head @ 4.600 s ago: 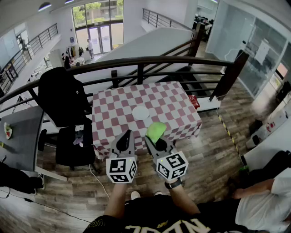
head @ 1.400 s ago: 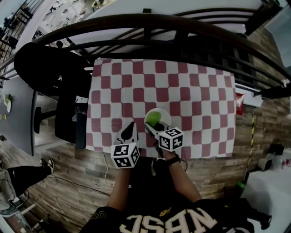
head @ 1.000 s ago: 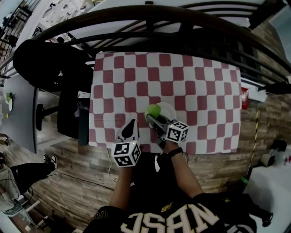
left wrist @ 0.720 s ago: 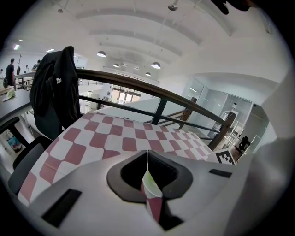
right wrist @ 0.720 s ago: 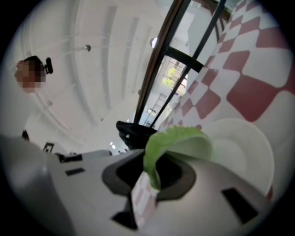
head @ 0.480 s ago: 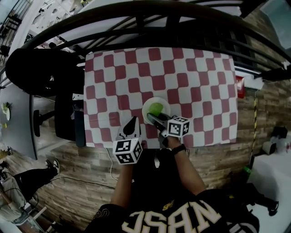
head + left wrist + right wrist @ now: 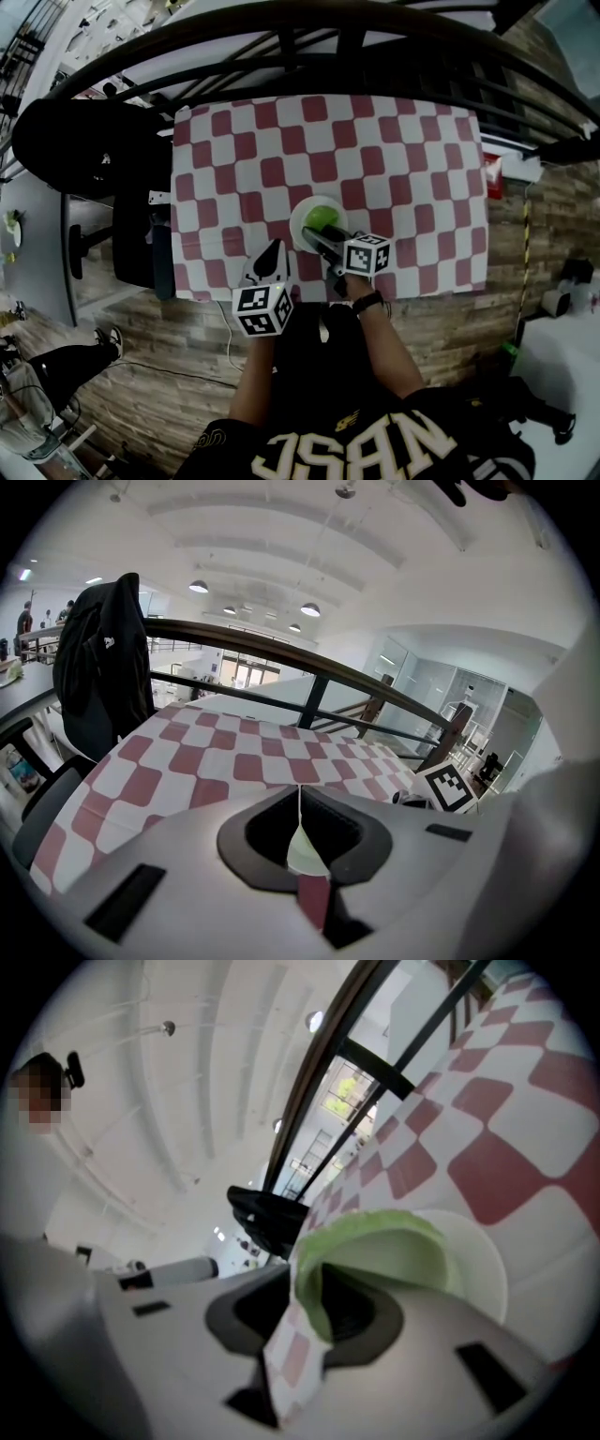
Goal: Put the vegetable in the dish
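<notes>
A white dish (image 7: 298, 221) sits near the front edge of the red-and-white checked table (image 7: 375, 150). A pale green leafy vegetable (image 7: 322, 217) lies in the dish. My right gripper (image 7: 318, 235) reaches over the dish's near rim. Its jaws are opening with the vegetable (image 7: 394, 1251) between them. A strip of cloth shows between the left jaw and the leaf, and the dish (image 7: 486, 1274) lies beneath. My left gripper (image 7: 271, 253) is shut and empty, hanging over the table's front edge to the left of the dish. In its own view the left gripper (image 7: 300, 808) shows nothing between its jaws.
A black chair draped with a dark jacket (image 7: 89, 141) stands at the table's left side. A dark curved railing (image 7: 347, 37) runs behind the table. A grey table (image 7: 28, 234) and another person's legs (image 7: 37, 375) are at the far left, on the wooden floor.
My right gripper carried the vegetable to the dish and set it down there. Its jaws have since spread a little. The left gripper has barely moved.
</notes>
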`<state>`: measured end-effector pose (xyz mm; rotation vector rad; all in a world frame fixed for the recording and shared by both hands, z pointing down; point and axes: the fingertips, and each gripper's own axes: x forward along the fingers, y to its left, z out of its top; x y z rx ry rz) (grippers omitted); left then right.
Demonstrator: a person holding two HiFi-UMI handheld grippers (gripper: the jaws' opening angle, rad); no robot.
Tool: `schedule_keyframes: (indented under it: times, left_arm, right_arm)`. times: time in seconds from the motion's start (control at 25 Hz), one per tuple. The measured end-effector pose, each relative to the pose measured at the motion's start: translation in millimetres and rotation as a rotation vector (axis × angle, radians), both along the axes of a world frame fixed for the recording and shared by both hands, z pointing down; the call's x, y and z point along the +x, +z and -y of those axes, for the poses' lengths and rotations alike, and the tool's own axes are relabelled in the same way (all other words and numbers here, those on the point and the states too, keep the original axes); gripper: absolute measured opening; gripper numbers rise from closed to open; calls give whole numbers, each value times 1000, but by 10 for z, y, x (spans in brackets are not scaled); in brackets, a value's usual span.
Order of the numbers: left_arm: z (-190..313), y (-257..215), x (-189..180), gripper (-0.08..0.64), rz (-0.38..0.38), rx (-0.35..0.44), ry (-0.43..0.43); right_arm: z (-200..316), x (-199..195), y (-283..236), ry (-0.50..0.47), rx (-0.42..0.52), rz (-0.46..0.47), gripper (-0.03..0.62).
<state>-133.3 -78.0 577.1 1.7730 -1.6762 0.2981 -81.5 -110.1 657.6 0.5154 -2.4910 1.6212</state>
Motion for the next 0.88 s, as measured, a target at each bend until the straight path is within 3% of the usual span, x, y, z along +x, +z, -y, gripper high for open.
schedule_keyframes:
  times: [0.2,0.32,0.52,0.6,0.72,0.8,0.88]
  left_arm:
    - [-43,-50,-53,28,9,8,-18]
    - [-75,-38,-116,28,10,5,-39]
    - [-123,10,-118,28,3,0,-54]
    - [-134,23,-110,28,1,-2,-56]
    - [-143,27,-132,28,0,-2,-64]
    - [-152,26,-169,28,0,-1,-74]
    - [-170,24,-218,28,1,-1,-88]
  right_arm:
    - [21,-104,-151,-7,18,35,87]
    - [23,-27,-44,-14,49,-53,77]
    - [4,27,-30,-58,100,-108,77]
    - [-58,9,-9,-133,151,-191,78]
    - [-164,-35,49,-293,295,-404,96]
    - [-229,-82,90,-416,400,-558,182]
    - [-266,-141,128,-526,501,-682,219]
